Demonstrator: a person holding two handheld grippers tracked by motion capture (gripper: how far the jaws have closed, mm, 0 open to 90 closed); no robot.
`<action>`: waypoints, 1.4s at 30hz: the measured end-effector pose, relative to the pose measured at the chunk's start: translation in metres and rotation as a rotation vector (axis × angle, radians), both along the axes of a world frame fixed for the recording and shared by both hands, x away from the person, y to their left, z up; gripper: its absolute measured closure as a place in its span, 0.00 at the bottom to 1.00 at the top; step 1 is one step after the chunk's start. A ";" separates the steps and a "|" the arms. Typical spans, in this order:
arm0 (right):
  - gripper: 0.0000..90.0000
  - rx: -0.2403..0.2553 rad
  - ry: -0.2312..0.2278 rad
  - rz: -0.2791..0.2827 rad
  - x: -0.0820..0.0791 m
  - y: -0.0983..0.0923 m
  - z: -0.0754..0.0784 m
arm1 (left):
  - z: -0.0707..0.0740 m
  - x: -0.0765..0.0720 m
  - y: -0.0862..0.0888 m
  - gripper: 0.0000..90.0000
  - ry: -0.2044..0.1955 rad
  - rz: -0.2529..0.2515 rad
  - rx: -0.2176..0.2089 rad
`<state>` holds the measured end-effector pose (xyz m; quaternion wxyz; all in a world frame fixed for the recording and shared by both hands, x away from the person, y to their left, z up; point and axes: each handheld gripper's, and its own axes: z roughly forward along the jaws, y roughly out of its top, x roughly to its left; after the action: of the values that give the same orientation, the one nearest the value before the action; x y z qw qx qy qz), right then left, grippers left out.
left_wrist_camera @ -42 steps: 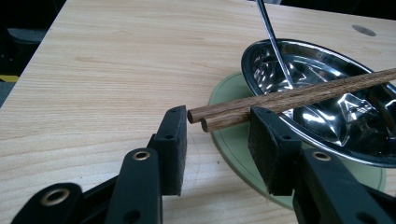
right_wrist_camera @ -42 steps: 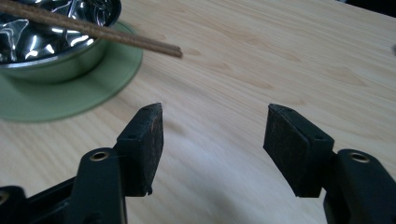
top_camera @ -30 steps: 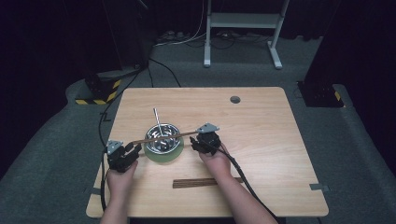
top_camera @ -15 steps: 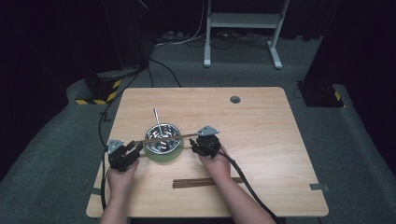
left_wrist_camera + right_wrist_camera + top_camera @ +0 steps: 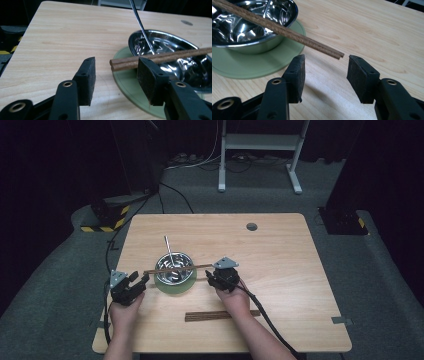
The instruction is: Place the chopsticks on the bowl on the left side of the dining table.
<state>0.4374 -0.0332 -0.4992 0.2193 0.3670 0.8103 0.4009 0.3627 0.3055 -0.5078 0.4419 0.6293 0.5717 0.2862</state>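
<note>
Your left gripper [image 5: 113, 75] just spread its jaws and let go, so the chopsticks [image 5: 177, 268] now rest across the bowl [image 5: 174, 268]. The right gripper [image 5: 325, 72] at 3 o'clock is spread too (not pinching), closing slightly.

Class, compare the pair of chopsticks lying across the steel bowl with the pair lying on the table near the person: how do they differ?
The chopsticks across the bowl rest raised on the steel bowl, their ends past its rim; the chopsticks on the table lie flat on the wood. The first pair sits between the two grippers; the second lies nearer the person, beside a wrist. Both are brown wooden pairs, lying side by side.
</note>
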 end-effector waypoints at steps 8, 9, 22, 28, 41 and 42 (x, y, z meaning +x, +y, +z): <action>0.72 0.026 0.002 -0.012 0.000 -0.005 0.000 | -0.004 0.003 -0.007 0.74 0.021 -0.001 0.067; 0.74 0.030 0.003 -0.015 0.000 -0.005 0.000 | -0.004 0.004 -0.008 0.75 0.022 0.005 0.060; 0.79 0.020 -0.007 -0.003 -0.003 0.001 0.000 | -0.005 0.010 -0.004 0.81 0.019 0.020 0.041; 0.77 0.007 -0.022 -0.006 -0.009 -0.001 0.003 | -0.004 0.011 0.000 0.80 0.021 0.035 0.031; 0.82 0.020 0.001 -0.027 -0.011 -0.004 0.001 | -0.005 0.016 0.003 0.83 0.019 0.045 0.002; 0.83 0.021 0.003 -0.023 -0.012 -0.004 0.002 | -0.005 0.017 0.004 0.84 0.013 0.036 0.005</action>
<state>0.4257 -0.0376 -0.4976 0.2188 0.3793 0.8021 0.4061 0.3796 0.3091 -0.5126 0.4313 0.6219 0.5850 0.2915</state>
